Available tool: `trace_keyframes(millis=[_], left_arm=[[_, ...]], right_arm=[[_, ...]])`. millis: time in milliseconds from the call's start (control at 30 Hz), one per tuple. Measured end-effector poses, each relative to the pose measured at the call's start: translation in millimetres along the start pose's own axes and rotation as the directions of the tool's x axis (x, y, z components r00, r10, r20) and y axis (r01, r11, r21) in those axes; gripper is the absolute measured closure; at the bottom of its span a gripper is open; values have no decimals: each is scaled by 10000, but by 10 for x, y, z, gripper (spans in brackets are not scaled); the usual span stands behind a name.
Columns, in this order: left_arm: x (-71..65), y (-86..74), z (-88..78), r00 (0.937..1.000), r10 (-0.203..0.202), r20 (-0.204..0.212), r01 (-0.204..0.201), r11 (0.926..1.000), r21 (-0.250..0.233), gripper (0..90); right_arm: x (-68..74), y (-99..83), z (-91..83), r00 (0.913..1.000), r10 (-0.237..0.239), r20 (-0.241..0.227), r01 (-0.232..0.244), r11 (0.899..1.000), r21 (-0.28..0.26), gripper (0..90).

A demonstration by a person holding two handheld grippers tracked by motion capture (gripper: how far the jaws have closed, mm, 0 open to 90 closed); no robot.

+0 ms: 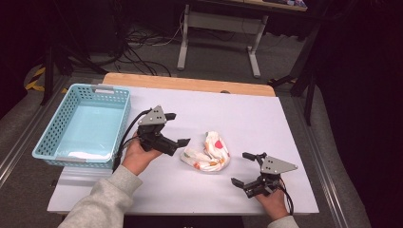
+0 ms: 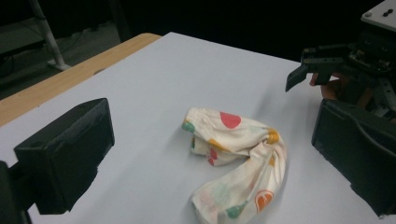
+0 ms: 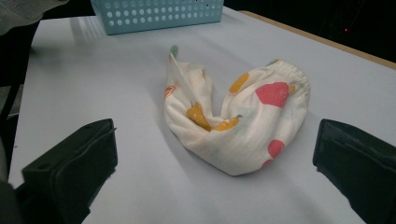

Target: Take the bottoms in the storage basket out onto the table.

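Cloth [image 1: 207,153]: a small cream piece printed with red, orange and green shapes, lying crumpled in a curved bundle on the white table top [image 1: 247,118], roughly mid-table and toward the near edge. In the left gripper view we see it [image 2: 236,161] bent into an arc, one end showing a gathered hem with a red patch. In the right gripper view it [image 3: 236,119] sits folded on itself, red patches on its right half, orange ones in the crease.

We note the left gripper [image 1: 179,128] just to the left of the cloth, jaws spread wide, nothing between them; one jaw tip is close to the cloth's left edge, but we cannot tell whether it touches. The right gripper [image 1: 243,167] sits to the right of the cloth and nearer the table's front edge, jaws likewise wide apart and empty, clear of the fabric.

We record a light blue perforated basket [image 1: 56,137] at the table's left side, well apart from the cloth. Its wall [image 3: 159,14] shows beyond the cloth in the right gripper view.
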State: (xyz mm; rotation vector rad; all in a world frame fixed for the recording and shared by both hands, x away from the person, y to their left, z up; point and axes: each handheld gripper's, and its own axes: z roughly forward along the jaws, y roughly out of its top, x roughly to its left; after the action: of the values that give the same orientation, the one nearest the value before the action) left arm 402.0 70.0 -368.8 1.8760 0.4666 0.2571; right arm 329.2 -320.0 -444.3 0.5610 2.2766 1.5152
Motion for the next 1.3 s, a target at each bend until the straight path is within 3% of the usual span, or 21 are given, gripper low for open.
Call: trace_keyframes(millis=[267,500,600,1300], left_arm=[[-10,-187,-137,9999,-60,-96,61,9999,108,2],[-21,-386,-200,9994,-355,-16,355,9984,429,2],[-24,-466,-225,9984,-570,6,570,9976,404,2],[-89,-835,-320,9970,-777,-18,777,9962,393,2]], right_arm=[[-2,-1,3,10000,10,8,-10,10000,15,5],[-3,-2,2,10000,16,-2,-16,10000,5,5],[-3,-2,2,10000,15,-1,-15,10000,6,5],[2,-1,6,10000,19,-32,-19,10000,39,5]])
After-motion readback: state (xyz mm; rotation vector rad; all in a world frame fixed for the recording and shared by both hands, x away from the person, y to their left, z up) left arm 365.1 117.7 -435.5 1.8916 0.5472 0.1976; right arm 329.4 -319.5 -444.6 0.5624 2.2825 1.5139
